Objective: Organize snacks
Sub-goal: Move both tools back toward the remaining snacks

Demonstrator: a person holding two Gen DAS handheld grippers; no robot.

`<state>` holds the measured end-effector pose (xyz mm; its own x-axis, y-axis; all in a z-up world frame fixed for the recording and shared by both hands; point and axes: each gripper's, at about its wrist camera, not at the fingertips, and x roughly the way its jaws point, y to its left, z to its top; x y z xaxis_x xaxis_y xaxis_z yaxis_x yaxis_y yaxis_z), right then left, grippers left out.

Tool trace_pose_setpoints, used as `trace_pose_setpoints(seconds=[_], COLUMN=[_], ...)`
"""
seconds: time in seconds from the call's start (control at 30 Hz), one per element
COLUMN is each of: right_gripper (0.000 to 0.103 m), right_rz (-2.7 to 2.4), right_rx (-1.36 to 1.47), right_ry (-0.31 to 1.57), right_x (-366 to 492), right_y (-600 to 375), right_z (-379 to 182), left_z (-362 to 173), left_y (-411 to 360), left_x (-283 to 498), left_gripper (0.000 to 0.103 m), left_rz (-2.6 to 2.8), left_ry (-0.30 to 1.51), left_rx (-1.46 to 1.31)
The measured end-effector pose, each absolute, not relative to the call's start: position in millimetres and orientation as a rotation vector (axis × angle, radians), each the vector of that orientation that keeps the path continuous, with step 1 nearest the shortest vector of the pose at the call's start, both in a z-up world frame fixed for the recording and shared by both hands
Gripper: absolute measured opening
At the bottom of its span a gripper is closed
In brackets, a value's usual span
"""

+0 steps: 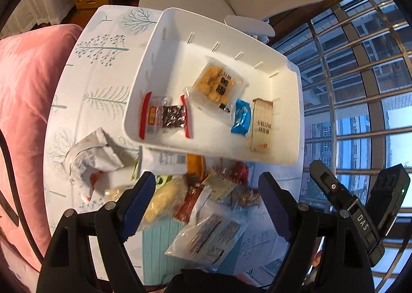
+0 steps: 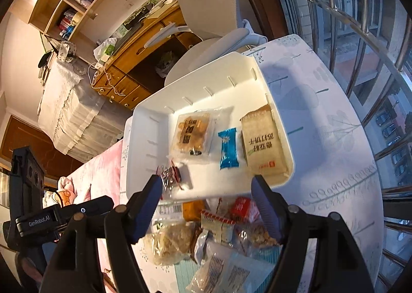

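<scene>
While I hold both over the snack pile (image 1: 206,205), left gripper (image 1: 206,205) open and empty, right gripper (image 2: 208,205) open and empty, white bin (image 1: 283,148) just beyond the pile, four packets inside

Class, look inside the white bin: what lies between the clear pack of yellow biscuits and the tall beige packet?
A small blue wrapped snack lies between the yellow biscuit pack and the beige packet in the white bin. Both wrist views show it.

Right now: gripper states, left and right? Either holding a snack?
Left gripper: open, holding nothing, above the loose snack pile.
Right gripper: open, holding nothing, near the white bin.
</scene>
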<state>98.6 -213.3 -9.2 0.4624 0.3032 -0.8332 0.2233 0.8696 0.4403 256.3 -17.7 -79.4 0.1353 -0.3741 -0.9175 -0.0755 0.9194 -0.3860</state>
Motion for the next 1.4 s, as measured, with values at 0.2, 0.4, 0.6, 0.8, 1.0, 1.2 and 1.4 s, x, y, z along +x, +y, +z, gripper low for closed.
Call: trace_pose_setpoints(seconds=[0.2,0.4,0.6,0.8,1.0,1.2,1.4], right_gripper=[0.077,0.081,0.084,0.089,0.091,0.092,0.100], right_rz=[0.010,-0.050,-0.106,-0.193,-0.291,-0.352,-0.399], right_rx=[0.535,0.509,0.504,0.484,0.454,0.441,0.423], right_ry=[1.086,1.080,1.080,1.081,1.078,1.075,1.090], right_x=[72.3,39.3,6.1,-23.6,-50.9,-76.0,-93.2], right_y=[-197.3,-171.7,-146.4,-120.4,-101.7,-86.8,-80.4], right_z=[2.6,13.7,14.3,12.1,1.5,-17.2,-41.6], left_z=[-72.9,-67.9,-61.3,-59.1,-70.1,-87.4,-100.9], left_y=[0.1,14.0,29.6,43.8,48.2,48.3,35.5], left_x=[231.8,206.4,186.0,167.9,155.0,149.9,149.8], left_gripper=[0.081,0.081,0.081,0.081,0.082,0.088,0.091], left_rz=[-0.292,-0.353,-0.444,-0.547,-0.605,-0.622,-0.665], left_ry=[1.405,1.396,1.371,1.336,1.360,1.392,1.403], left_rx=[-0.355,-0.283,-0.261,-0.283,-0.224,-0.164,-0.102])
